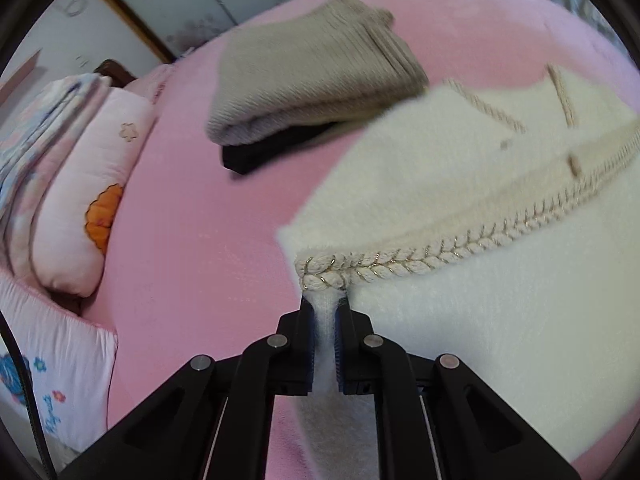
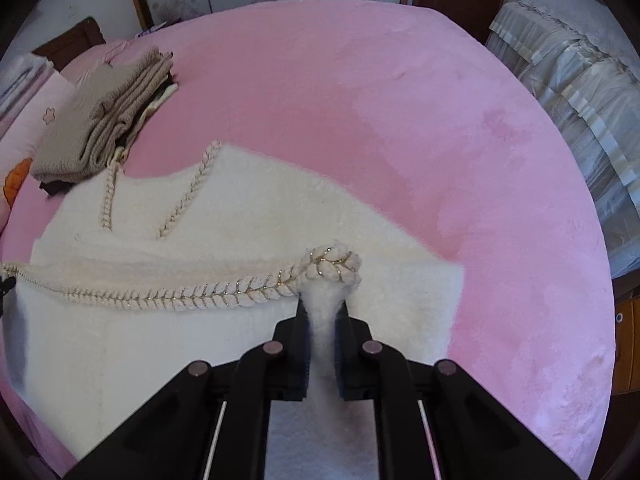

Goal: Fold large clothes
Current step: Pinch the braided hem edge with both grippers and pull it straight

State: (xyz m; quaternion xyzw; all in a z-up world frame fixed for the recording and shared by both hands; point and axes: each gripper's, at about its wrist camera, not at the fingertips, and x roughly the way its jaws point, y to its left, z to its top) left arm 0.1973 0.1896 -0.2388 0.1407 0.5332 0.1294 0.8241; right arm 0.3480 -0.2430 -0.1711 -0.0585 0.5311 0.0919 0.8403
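A fluffy white garment with braided cream and gold trim lies spread on the pink bed. My left gripper is shut on the garment's left corner, just below the end of the trim. In the right wrist view the same garment stretches to the left, and my right gripper is shut on its other trimmed corner. Both held corners are lifted a little above the rest of the cloth.
A folded beige knit lies on a dark garment at the far left of the bed; it also shows in the right wrist view. Pink pillows lie at the left. Pale covered furniture stands beyond the bed's right edge.
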